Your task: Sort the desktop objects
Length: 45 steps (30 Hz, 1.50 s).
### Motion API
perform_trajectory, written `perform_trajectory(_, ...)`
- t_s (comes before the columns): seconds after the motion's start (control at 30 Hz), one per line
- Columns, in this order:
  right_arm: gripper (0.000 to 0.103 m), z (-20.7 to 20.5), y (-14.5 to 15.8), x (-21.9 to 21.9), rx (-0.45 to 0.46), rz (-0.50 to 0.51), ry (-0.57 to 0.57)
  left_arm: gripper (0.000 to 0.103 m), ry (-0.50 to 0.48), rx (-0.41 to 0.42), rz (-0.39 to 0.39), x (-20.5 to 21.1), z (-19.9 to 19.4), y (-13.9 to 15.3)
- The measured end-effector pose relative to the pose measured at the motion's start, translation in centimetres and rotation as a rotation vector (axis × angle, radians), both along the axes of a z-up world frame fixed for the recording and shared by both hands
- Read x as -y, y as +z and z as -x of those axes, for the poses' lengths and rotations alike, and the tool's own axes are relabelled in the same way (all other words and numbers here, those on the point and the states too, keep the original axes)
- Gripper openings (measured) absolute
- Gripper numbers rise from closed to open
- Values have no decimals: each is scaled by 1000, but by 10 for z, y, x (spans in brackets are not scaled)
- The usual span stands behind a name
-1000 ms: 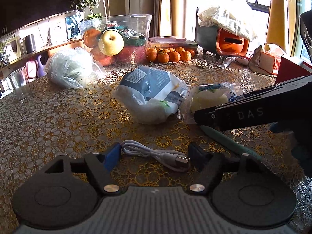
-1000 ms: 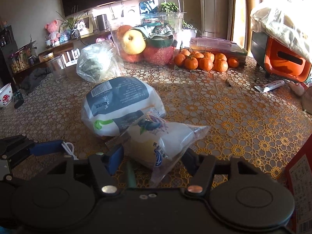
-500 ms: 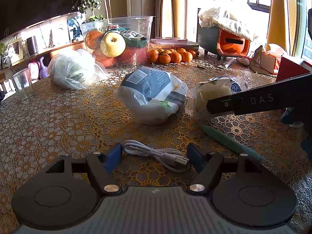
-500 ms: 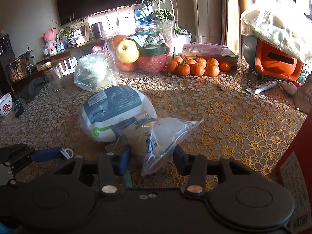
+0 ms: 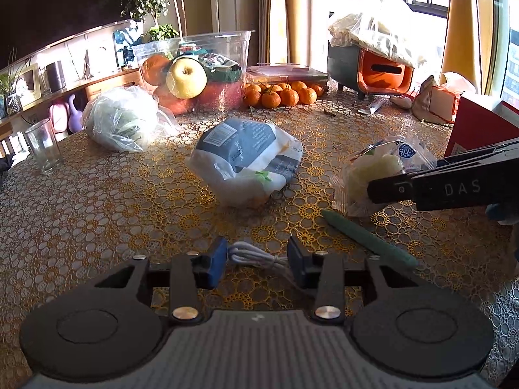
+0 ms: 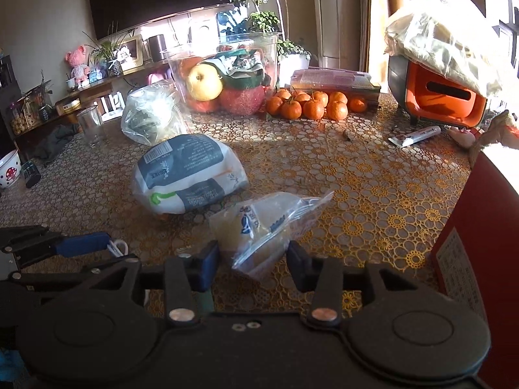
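A bunched white USB cable (image 5: 256, 256) lies on the gold lace tablecloth (image 5: 97, 214) between the blue pads of my left gripper (image 5: 256, 259). Its jaws are closing and both pads press the cable's ends. My right gripper (image 6: 252, 261) is shut on a clear snack bag (image 6: 259, 227) with a blue logo, tilted and raised a little off the cloth. In the left wrist view the snack bag (image 5: 376, 171) sits behind a black finger (image 5: 454, 188) of the right gripper. A green pen (image 5: 366, 241) lies just below it.
A large white and blue bag (image 5: 246, 162) lies mid-table. Behind it are a bag of greens (image 5: 123, 123), a clear tub of fruit (image 5: 194, 71), tangerines (image 5: 282, 94) and a glass (image 5: 43, 149). A red box (image 6: 480, 243) stands close on the right.
The left jaws came together on the cable and squeezed it into a shorter bundle. The right jaws closed on the snack bag and drew it away from the large bag.
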State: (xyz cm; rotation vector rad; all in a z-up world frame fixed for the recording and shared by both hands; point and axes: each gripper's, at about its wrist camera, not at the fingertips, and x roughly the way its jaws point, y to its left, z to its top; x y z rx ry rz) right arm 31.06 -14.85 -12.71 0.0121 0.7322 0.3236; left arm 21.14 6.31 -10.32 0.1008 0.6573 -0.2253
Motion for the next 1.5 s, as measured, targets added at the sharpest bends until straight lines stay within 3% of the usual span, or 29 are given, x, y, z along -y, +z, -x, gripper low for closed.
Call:
perform_trajectory(0.1, 51, -4, -3, 4, -25, -6, -14, 39, 1, 2, 3, 0, -1, -1)
perform_trajectory(0.17, 66, -6, -5, 7, -31, -21, -25, 40, -2, 4, 8, 0, 0, -1)
perform_trajectory(0.33, 83, -8, -6, 11, -12, -44, -43, 82, -66, 21, 16, 1, 6, -3)
perform_trajectory(0.47, 83, -12, -9, 12, -26, -58, -47, 89, -121, 32, -30, 10, 9, -7)
perform_trajectory(0.53, 83, -13, -10, 12, -29, -58, -47, 98, -125, 27, -60, 13, 8, -10)
perform_trajectory(0.73, 80, -15, -13, 11, -36, -59, -40, 99, -145, -42, 8, 6, -5, -14)
perform_trajectory(0.9, 76, -17, -14, 9, -25, -53, -38, 99, -141, -37, 0, 7, -6, -15)
perform_trajectory(0.97, 71, -16, -13, 9, -19, -55, -40, 93, -145, -30, 4, 7, -3, -14)
perform_trajectory(1.07, 63, -15, -13, 12, -15, -61, -46, 74, -151, -8, 3, 9, 2, -12)
perform_trajectory(1.33, 56, -8, -4, 14, -30, -41, -45, 71, -114, -15, -13, 16, 6, -8)
perform_trajectory(1.5, 55, 2, 3, 18, -33, -38, -42, 68, -90, -26, 18, 16, 13, -4)
